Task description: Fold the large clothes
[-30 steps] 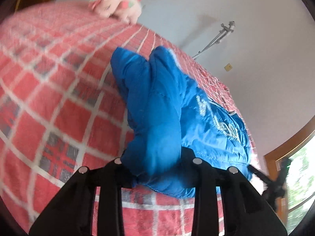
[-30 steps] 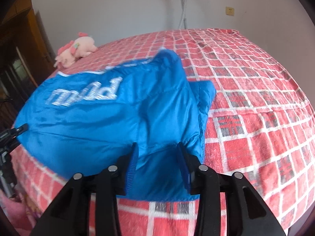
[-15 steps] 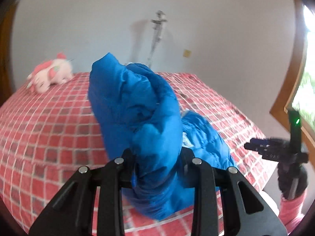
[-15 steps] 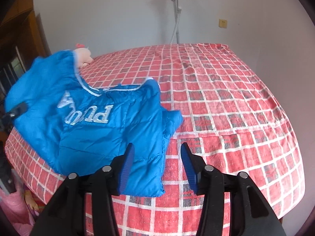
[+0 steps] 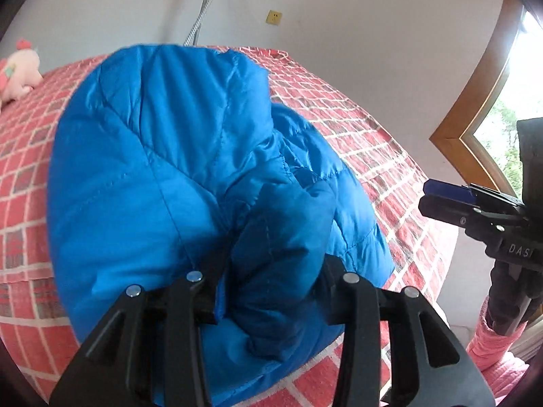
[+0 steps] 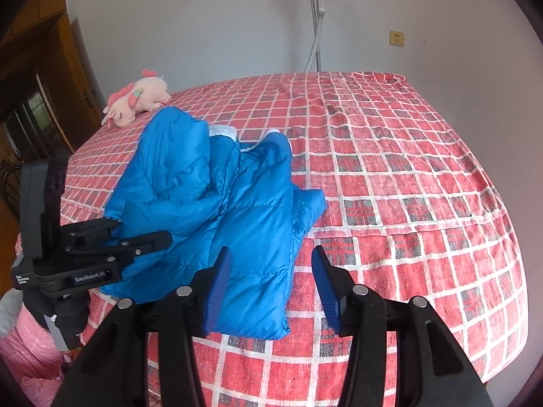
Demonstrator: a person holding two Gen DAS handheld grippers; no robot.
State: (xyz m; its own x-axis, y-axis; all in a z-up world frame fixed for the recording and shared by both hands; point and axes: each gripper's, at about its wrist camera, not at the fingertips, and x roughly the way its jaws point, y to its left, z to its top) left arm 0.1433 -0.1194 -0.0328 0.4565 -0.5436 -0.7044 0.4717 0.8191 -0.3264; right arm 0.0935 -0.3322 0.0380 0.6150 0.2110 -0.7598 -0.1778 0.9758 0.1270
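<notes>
A blue puffer jacket [image 6: 244, 210] lies bunched near the front left of a bed with a red checked sheet [image 6: 407, 169]. My left gripper [image 5: 271, 271] holds a thick fold of the jacket [image 5: 169, 169] raised off the sheet. Fabric fills the gap and hides the fingertips, and its jaws are opening. In the right wrist view the left gripper [image 6: 135, 234] sits at the jacket's left edge. My right gripper [image 6: 271, 285] hovers open over the jacket's front hem, its blue pads [image 6: 217, 288] clear of the cloth. From the left wrist view it [image 5: 441, 200] hangs off the bed's right edge.
A pink plush toy [image 6: 135, 100] lies at the bed's far left corner. A metal stand [image 6: 315, 17] rises behind the bed against the white wall. Dark wooden furniture [image 6: 40, 68] stands to the left, and pink cloth [image 6: 30, 346] lies beside the bed. A wood-framed window [image 5: 475, 125] is at the right.
The left gripper swung its fold of jacket up and across towards the right gripper, hiding the white lettering. The right gripper let go of the hem and rose above it.
</notes>
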